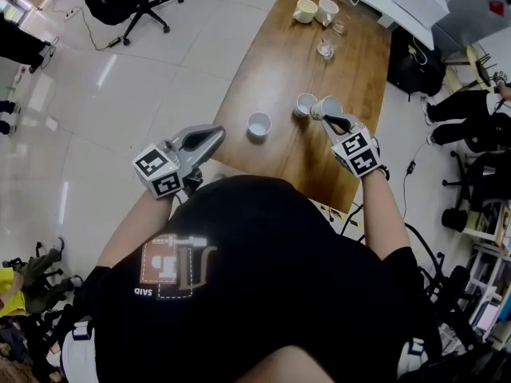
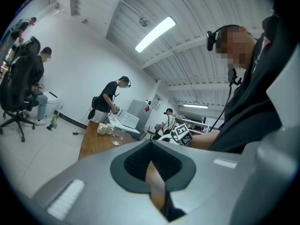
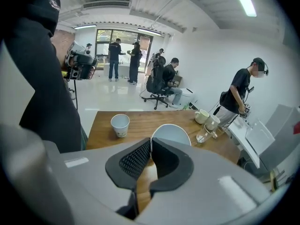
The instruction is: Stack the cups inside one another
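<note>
- right hand-held gripper [image 1: 327, 120], centre right of the head view, is pinching the rim of a white held cup [image 3: 171, 134]; the rim wall sits between the pads, and the cup looks tipped and clear of the bench [image 1: 275, 62].
- left hand-held gripper [image 1: 216, 133] is pressed together with nothing in it, at the left of the frame, near the bench's near edge and well apart from the cups.
- second cup [image 1: 305, 104] stands just beside the held cup, and the two overlap in the head view. third cup [image 1: 258, 124] stands alone further left.
- risk: the grip is on one thin rim wall only, so the held cup could swing, slip out or crease if squeezed or jolted.
- risk: a tilted cup coming down off-centre would catch the second cup's rim and tip or shove it. nothing steadies that cup, since the left hand-held gripper is away.
- risk: light empty cups slide easily. a nudge toward the lower frame sends one at the near bench edge, which is not far below the pair, and it could roll off to the floor.
- open room: bare wood lies above the cups toward the upper frame. mugs [image 1: 314, 10] and a glass [image 1: 326, 48] sit near the far end, well apart from the cups.
- open room: there is also bare bench between the third cup and the second cup, enough to lower straight down there.
- the right bench edge runs close beside the right hand-held gripper, so there is little slack on that side.
</note>
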